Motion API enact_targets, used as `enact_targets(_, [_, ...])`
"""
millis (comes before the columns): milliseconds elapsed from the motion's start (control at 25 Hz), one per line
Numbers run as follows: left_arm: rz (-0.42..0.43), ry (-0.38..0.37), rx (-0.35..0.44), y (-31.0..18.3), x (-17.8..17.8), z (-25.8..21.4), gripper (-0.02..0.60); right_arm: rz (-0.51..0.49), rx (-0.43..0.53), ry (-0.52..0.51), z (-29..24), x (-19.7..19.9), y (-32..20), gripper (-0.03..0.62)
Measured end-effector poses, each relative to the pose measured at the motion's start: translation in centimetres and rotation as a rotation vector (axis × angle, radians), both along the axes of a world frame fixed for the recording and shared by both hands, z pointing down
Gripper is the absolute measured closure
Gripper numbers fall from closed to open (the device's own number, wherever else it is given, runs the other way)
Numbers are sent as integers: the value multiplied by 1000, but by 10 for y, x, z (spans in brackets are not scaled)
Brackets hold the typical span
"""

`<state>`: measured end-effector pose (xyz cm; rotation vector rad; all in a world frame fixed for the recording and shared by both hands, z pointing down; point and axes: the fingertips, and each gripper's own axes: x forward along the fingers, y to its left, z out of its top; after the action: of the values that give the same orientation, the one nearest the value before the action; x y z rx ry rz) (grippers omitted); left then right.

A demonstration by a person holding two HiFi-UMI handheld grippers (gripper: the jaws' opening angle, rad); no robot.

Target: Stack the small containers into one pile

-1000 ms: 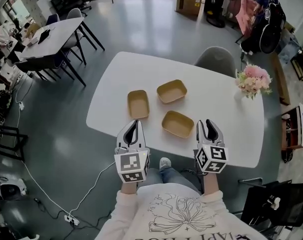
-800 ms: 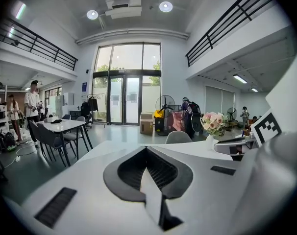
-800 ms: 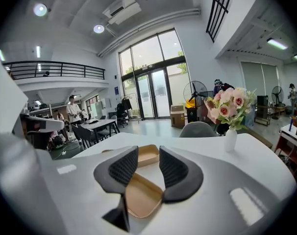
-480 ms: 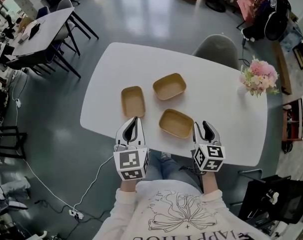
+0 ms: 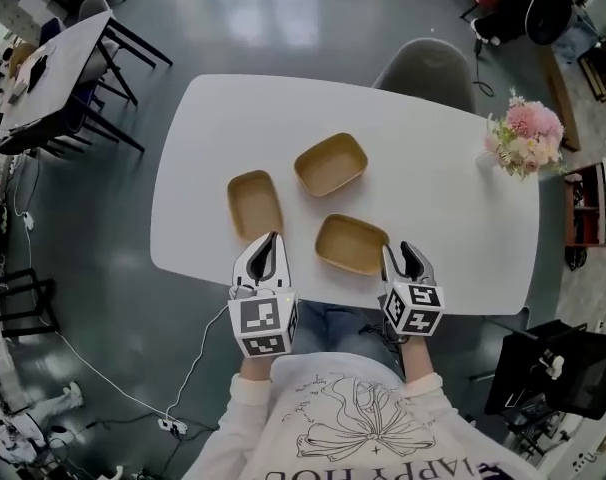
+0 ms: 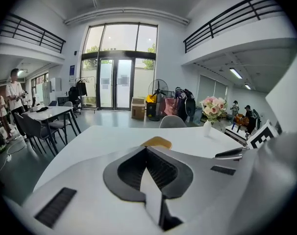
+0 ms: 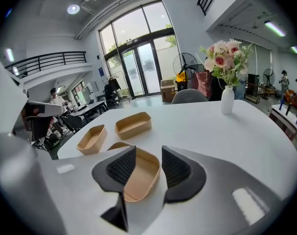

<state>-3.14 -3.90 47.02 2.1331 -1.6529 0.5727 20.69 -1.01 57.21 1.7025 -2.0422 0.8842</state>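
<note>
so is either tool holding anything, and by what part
Nothing is held. The left tool is shut and empty; the right tool is opening, nothing between its jaws, the nearest container just ahead.

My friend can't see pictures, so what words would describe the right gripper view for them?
The right tongs are opening, with the end of a small brown container showing between them, not squeezed, on a white table. A second brown container and a third sit farther back on the left, and a white vase of pink flowers stands on the right.
</note>
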Motion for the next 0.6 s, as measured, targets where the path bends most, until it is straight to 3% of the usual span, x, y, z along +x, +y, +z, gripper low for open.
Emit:
enact_targets(520, [65,3,-72,-14,-1,32,575,83,-159,-17,64,-2,11,421])
enact_targets(600, [67,6,-82,-14,-2,36,575,89,-180,-23,70,-2,14,445])
